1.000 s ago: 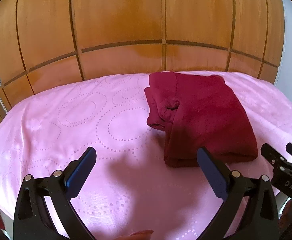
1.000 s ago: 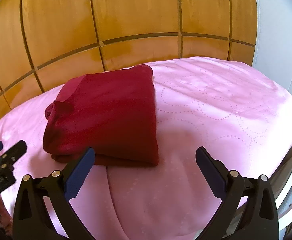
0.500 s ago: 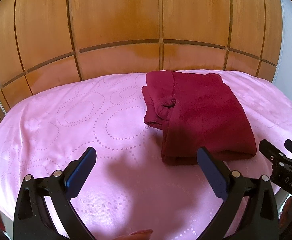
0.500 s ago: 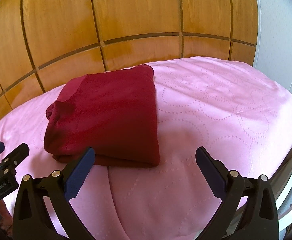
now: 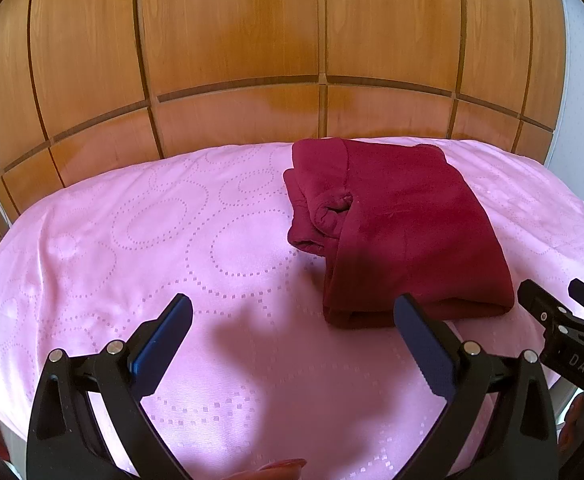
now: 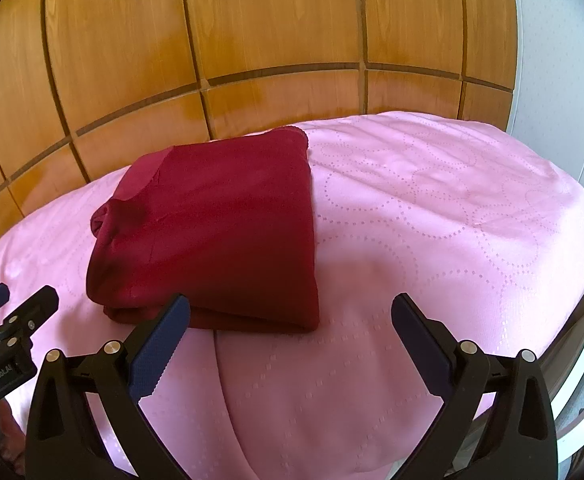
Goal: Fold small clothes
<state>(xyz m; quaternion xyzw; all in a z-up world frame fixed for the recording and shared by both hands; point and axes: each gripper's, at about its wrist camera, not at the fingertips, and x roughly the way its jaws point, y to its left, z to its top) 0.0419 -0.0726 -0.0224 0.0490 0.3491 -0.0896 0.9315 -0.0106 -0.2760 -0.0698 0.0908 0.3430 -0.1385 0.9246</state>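
Dark red, the folded garment (image 5: 403,224) lies as a tidy rectangle on the pink bedspread (image 5: 140,240) (dotted rings woven in), toward its far edge by the wooden panelled wall (image 5: 232,40). The left gripper (image 5: 292,320) hangs spread wide and empty, just short of the garment's near edge. The right gripper (image 6: 290,320) is equally wide and empty.
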